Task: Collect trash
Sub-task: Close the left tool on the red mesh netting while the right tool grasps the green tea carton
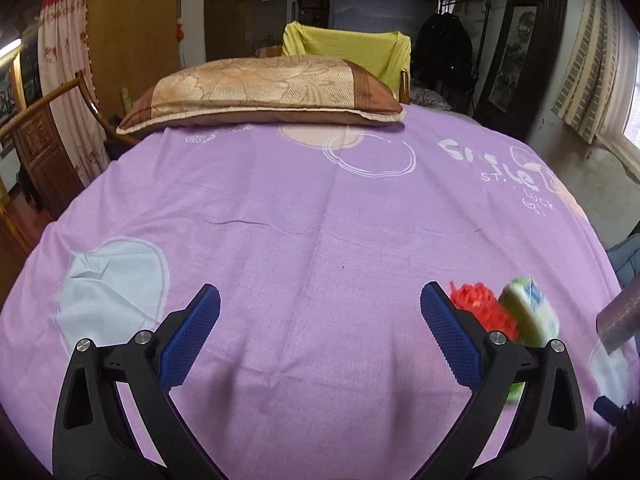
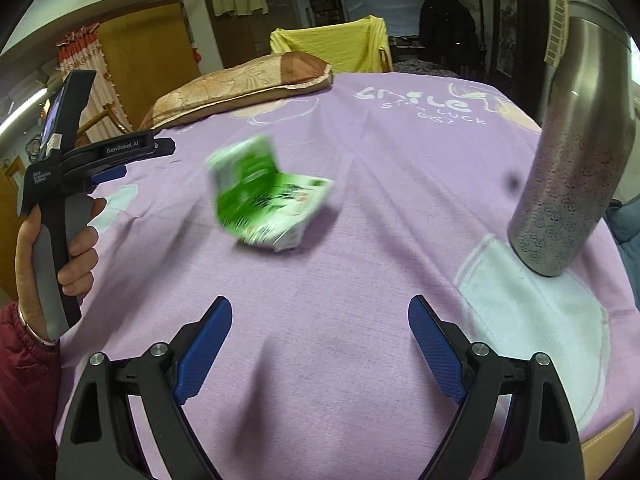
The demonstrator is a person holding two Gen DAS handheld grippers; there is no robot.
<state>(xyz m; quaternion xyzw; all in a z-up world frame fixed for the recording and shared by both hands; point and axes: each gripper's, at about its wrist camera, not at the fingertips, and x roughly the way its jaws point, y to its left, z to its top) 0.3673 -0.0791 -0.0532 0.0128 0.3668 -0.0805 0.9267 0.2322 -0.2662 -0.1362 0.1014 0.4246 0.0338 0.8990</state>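
A crumpled green and white package (image 2: 272,200) lies blurred on the purple bedsheet (image 2: 360,264), ahead of my right gripper (image 2: 321,304), which is open and holds nothing. In the left wrist view the same package (image 1: 528,312) sits beside a red shredded scrap (image 1: 482,312), both just outside the right finger of my left gripper (image 1: 320,296). That gripper is open with only sheet between its pads. A hand holds the left gripper (image 2: 148,160) at the left edge of the right wrist view.
A tall speckled metal cylinder (image 2: 576,184) stands tilted on the sheet at the right, close to the bed's edge. A brown patterned pillow (image 1: 260,88) lies at the far end. Wooden furniture (image 1: 44,148) and a curtain flank the bed's left side.
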